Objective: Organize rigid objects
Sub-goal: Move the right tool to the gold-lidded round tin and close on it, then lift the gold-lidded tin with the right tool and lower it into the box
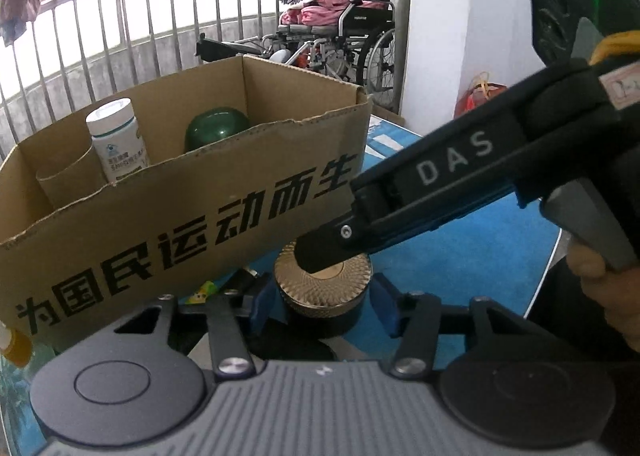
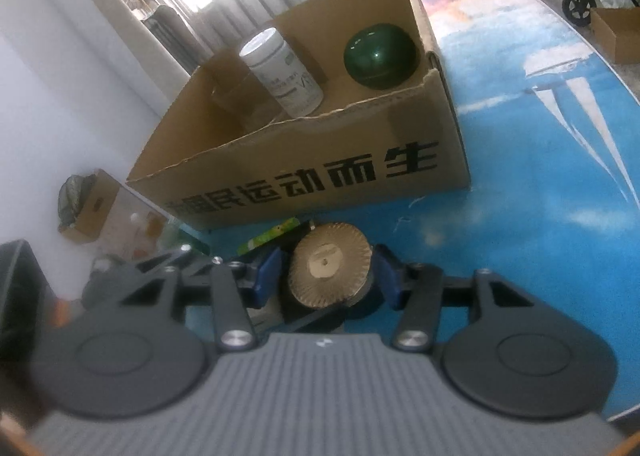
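The counter (image 2: 520, 160) carries a blue printed cover. On it stands an open cardboard box (image 2: 320, 176) holding a white bottle (image 2: 280, 72) and a green round object (image 2: 380, 56). A gold-lidded jar (image 2: 330, 270) stands just in front of the box, between the parted blue fingers of both hand-held grippers, left (image 1: 322, 306) and right (image 2: 328, 276); pad contact cannot be determined. A railing (image 1: 120, 16) and a wheelchair (image 1: 352, 24) stand beyond.

each gripper (image 2: 330, 276) has a ribbed grey body flanked by two round black discs, with black linkage arms pinned by silver screws and blue pads on the fingers (image 2: 267, 274). seen from the left wrist, the right gripper (image 1: 320, 260) is a long black bar lettered "das" in white, with a silver screw near its tip, a grey trigger, a green light on its black housing and what may be a yellow cable.
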`<state>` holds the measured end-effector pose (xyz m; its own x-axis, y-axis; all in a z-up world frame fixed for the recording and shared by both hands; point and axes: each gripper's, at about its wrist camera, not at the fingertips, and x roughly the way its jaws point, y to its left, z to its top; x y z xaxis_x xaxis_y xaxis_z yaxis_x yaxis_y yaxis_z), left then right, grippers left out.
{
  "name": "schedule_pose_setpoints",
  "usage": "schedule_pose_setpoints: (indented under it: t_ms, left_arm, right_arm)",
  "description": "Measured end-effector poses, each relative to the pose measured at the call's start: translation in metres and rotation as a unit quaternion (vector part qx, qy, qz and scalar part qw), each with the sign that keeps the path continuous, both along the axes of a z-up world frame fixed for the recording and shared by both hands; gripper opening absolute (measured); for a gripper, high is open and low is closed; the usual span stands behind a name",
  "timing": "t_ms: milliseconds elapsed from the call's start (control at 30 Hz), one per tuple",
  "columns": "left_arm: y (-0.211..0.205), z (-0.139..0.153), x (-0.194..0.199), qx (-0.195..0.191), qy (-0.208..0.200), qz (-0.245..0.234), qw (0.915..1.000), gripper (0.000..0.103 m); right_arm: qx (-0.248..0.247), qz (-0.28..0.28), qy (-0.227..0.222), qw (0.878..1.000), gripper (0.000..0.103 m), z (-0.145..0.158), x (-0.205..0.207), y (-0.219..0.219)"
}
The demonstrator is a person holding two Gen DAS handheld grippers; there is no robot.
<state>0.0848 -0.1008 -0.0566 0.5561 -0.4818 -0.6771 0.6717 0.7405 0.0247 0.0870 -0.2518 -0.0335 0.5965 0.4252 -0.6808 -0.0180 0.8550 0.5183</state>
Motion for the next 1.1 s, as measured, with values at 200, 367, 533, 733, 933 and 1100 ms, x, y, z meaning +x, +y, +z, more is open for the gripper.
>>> schedule_pose_setpoints:
  t_ms: [200,367,533,733,933,1100]
  left_arm:
    - [-0.007,0.001,-0.005,-0.010,0.002,-0.007,0.9999,0.052]
    - [-0.013,0.005,-0.017,-0.028,0.010,-0.025,0.9992,0.045]
    - [-0.020,0.004,-0.031,-0.035,0.021,-0.038,0.9984,0.046]
    - [-0.021,-0.001,-0.037,-0.030,0.020,-0.045,0.9984,0.057]
    - [-0.029,-0.013,-0.031,-0.010,0.033,-0.045,0.9984,0.057]
    - [-0.034,-0.020,-0.026,-0.007,0.034,-0.050,0.9981,0.054]
  right_arm:
    - [0.008,-0.006,0.010,1.000,0.044,-0.007,-0.003,-0.009]
    - [-0.003,-0.019,0.017,1.000,0.044,-0.005,-0.018,-0.019]
    - [-0.004,-0.029,0.025,0.999,0.045,-0.005,-0.042,-0.030]
    - [0.007,-0.038,0.024,0.999,0.045,-0.006,-0.059,-0.038]
    - [0.020,-0.041,0.037,0.998,0.046,-0.013,-0.058,-0.041]
    - [0.031,-0.038,0.047,0.998,0.048,-0.021,-0.053,-0.038]
